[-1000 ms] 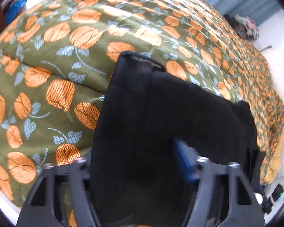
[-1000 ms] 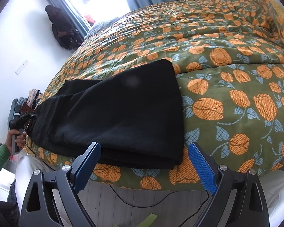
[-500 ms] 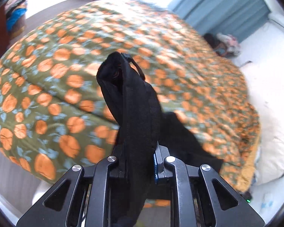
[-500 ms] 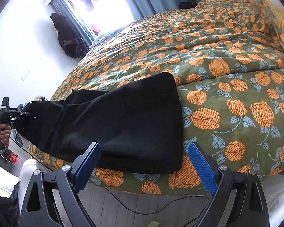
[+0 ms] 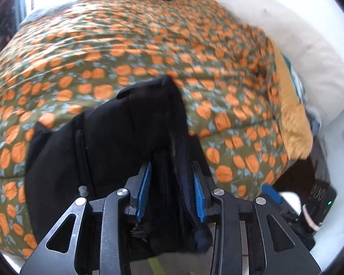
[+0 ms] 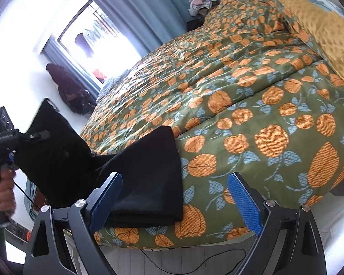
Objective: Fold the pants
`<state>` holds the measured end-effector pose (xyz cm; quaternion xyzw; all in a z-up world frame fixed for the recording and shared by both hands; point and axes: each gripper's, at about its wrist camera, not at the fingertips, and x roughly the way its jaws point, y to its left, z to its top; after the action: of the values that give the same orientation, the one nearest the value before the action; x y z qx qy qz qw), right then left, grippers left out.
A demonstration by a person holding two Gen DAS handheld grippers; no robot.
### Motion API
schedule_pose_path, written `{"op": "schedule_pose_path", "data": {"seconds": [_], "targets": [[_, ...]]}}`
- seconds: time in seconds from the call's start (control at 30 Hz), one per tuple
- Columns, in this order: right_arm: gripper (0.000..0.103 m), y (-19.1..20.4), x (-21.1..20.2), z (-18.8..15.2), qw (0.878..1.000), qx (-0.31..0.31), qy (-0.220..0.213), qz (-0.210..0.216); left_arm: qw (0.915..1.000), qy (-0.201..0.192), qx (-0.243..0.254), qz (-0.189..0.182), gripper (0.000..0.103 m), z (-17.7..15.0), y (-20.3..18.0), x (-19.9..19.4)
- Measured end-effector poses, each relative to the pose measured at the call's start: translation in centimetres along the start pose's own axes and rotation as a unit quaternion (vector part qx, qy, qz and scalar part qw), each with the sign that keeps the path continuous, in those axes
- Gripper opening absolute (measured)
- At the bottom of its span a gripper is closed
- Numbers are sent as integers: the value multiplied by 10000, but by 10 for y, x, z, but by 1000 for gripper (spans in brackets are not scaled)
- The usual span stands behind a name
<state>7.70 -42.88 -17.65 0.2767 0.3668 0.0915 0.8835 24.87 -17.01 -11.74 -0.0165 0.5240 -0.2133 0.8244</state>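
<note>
On the bed: black pants (image 6: 146,171) lie part-folded at the near edge of the orange-flowered quilt (image 6: 252,119), one end lifted clear to the left.
Left gripper (image 5: 170,194): jaws have just been opening a little, with bunched cloth between the blue pads; whether it is pinched firmly cannot be told.
Right gripper (image 6: 174,202): jaws wide apart, nothing between them, hovering just in front of the folded edge.
Risk: a loosened left hold could let the raised end slip out mid-swing and drop crooked.
Risk: dragging the raised end could shift the flat layers off the bed edge, since nothing pins them.
Pants versus tools: raised end in the left jaws; the flat stack's folded edge between the right gripper's fingers in its view, untouched.
</note>
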Motion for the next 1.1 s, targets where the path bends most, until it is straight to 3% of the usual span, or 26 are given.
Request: {"op": "schedule_pose_path", "data": {"seconds": [0.1,0.13,0.17,0.27,0.37,0.47,0.57,0.67,0.87,1.1], "targets": [[93,-13,-9,5,9995,203,-211,-149,9987,-65,426,-271,40,-5,-41,-1],[93,-16,-12,7,9992,241,-272,-189,9976,-220,552,-346,49,-5,-46,-12],[93,-19,-16,7,9988,285,-326,-215,9964,-445,658,-300,60,-5,-46,-27],[93,-31,-24,7,9979,457,-407,-212,9933,-1002,578,17,71,-4,-23,-69],[93,-36,-19,7,9974,613,-346,-164,9919,-1229,-85,306,72,-10,39,-103],[93,-36,-17,6,9973,634,-347,-126,9867,-1244,-878,565,72,-29,101,-113],[93,-33,-15,5,9977,578,-313,-141,9752,-1148,-1747,729,72,-63,157,-112],[93,-30,-13,3,9981,520,-267,-171,9625,-1060,-2340,871,72,-97,187,-103],[93,-22,-10,0,9990,330,-177,-232,9549,-934,-2592,1103,72,-126,196,-96],[93,-19,-14,4,9995,311,-103,-1,9558,-1032,-2463,1233,72,-121,188,-103]]}}
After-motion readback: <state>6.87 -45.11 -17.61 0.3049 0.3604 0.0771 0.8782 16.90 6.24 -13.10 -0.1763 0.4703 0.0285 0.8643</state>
